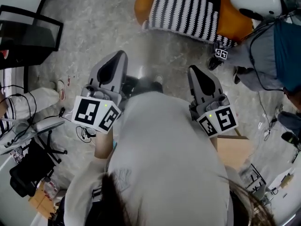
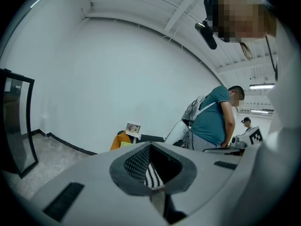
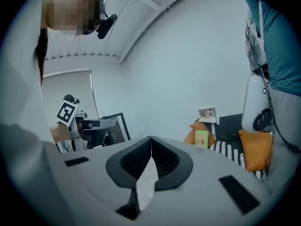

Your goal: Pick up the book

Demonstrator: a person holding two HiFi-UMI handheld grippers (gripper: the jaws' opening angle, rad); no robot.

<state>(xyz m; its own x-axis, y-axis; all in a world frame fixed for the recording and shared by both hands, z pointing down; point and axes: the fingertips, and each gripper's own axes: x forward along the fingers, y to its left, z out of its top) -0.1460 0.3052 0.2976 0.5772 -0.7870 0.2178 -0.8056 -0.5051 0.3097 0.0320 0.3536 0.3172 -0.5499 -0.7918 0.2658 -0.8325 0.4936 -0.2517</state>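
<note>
Book [image 3: 201, 138] stands upright on the striped sofa [image 1: 188, 8], propped against an orange cushion [image 3: 191, 136] at the sofa's back. Its long axis runs vertical and its green cover faces out off the sofa, toward the grippers. Left gripper [image 2: 150, 145] and right gripper [image 3: 151, 138] are well apart from the sofa, side by side, pointing its way. Both are clenched tight with nothing gripped.

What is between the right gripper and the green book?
From the right gripper, bare floor, then the striped sofa, in the head view.
</note>
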